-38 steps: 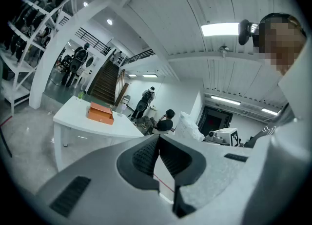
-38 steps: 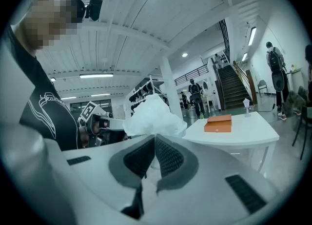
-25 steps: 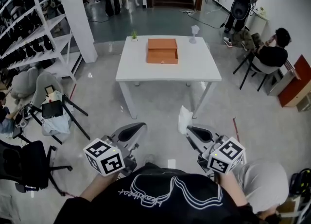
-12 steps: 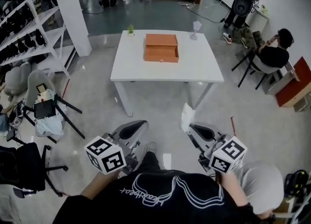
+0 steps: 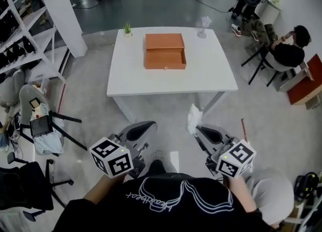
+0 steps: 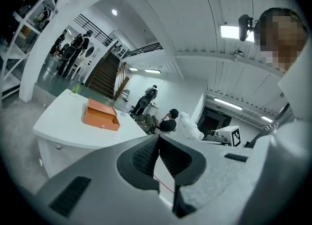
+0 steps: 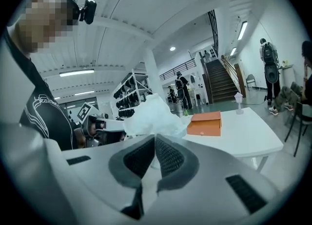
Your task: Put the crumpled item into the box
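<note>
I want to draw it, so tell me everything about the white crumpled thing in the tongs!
The crumpled item is white, thin and wrinkly, like tissue or plastic film. The right tongs are shut on its lower end, so it sticks up above the tips. It is over the floor, short of the white table.

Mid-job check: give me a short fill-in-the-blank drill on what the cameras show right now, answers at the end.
1. The crumpled white item is pinched by the gripper on the person's ____ side.
2. On the white table, the box is coloured ____.
3. The left gripper has its jaws ____, with nothing between them.
4. In the head view, the small green plant stands at the table's far ____ corner.
Missing words: right; orange; closed; left.
</note>
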`<action>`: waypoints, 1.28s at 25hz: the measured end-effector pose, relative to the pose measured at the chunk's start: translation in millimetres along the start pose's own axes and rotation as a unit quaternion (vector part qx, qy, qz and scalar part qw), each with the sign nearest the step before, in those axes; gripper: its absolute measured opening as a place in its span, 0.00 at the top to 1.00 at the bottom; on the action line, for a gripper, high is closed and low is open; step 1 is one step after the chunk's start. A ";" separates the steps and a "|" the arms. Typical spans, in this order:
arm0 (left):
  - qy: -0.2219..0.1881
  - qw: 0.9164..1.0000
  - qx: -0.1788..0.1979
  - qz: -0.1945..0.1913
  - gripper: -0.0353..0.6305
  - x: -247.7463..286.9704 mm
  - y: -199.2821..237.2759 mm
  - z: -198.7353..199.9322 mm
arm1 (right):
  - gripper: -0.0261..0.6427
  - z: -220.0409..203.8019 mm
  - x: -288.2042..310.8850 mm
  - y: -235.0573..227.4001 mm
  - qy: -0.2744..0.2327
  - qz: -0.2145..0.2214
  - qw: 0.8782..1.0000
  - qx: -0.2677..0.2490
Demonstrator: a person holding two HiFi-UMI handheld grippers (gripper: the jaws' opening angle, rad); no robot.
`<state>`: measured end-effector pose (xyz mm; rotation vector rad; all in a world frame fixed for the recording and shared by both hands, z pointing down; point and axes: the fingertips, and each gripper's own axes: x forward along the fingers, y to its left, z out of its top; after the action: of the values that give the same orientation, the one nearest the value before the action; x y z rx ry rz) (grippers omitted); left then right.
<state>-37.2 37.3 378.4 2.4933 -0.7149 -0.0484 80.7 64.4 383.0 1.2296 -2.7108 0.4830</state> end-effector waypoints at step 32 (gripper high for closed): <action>0.018 0.999 -0.048 0.015 0.94 104.9 175.3 78.1 | 0.94 37.1 166.2 -155.4 0.049 -0.053 0.997 -0.030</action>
<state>-45.3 -178.6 412.7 2.3856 -0.7191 -0.0252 88.2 -162.2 425.1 1.2916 -2.5448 0.4324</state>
